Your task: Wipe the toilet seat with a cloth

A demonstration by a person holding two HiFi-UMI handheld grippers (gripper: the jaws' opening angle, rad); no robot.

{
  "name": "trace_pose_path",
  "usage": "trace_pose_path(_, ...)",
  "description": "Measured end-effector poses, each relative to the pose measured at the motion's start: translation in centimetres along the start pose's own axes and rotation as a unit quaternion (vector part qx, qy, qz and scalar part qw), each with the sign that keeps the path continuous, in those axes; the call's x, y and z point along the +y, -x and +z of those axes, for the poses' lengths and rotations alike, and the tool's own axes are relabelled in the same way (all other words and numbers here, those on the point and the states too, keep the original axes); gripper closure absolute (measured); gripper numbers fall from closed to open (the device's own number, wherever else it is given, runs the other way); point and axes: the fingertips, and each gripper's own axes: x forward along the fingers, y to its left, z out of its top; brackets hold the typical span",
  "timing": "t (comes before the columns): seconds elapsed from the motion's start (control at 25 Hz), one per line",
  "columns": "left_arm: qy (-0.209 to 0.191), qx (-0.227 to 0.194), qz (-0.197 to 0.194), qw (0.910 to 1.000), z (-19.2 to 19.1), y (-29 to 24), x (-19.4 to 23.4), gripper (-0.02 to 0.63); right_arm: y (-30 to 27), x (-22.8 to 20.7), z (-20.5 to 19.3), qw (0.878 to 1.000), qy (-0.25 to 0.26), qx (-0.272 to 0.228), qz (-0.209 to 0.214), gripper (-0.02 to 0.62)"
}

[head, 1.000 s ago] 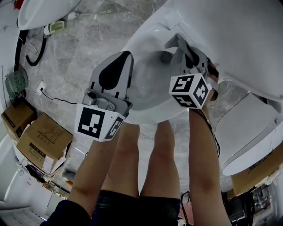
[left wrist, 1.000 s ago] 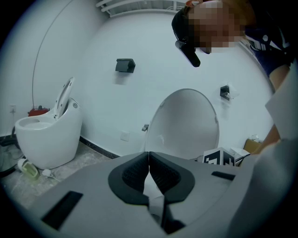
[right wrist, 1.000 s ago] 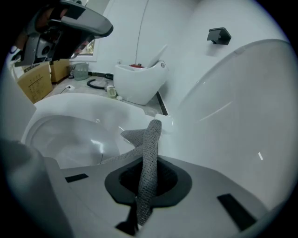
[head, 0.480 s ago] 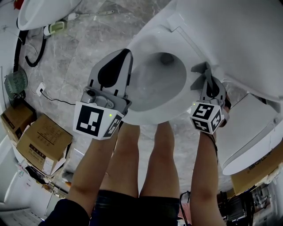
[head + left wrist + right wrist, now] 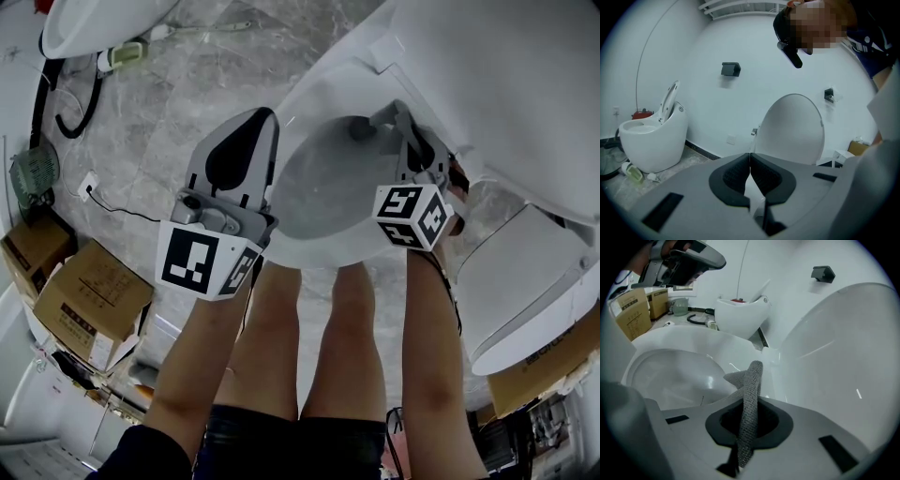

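A white toilet stands below me with its lid (image 5: 506,84) raised and its seat rim (image 5: 319,246) around the bowl. My right gripper (image 5: 398,117) is over the rim's far right side, near the hinge, and is shut on a grey mesh cloth (image 5: 750,394). The cloth sticks up between the jaws, its tip hanging over the seat rim (image 5: 693,338) next to the lid (image 5: 843,348). My left gripper (image 5: 258,117) hovers off the bowl's left edge, shut and holding nothing. In its own view its pads (image 5: 736,176) meet, with the raised lid (image 5: 792,126) beyond.
A second toilet (image 5: 94,23) stands at the far left with a black hose (image 5: 66,103) beside it. Cardboard boxes (image 5: 89,295) lie at the left and another white toilet part (image 5: 525,281) at the right. The person's legs (image 5: 309,337) stand against the bowl's front.
Half a second ago my right gripper was at the seat's front right; it has moved back along the rim toward the hinge with the cloth. The left gripper has barely moved.
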Motion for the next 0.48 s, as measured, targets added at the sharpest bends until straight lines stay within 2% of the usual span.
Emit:
trace_pose_path(0.28, 0.004, -0.003, 0.019, 0.9998, 0.1, 1.3, 2.3, 0.586, -3.1, 3.2, 5.8, 0.998, 0.038, -0.032, 0.042, 0.566)
trace_pose_path(0.48, 0.005, -0.006, 0.037, 0.9993, -0.1, 2.5, 4.1, 0.586, -3.4, 5.6, 8.8, 0.995, 0.047, -0.057, 0.069, 0.566)
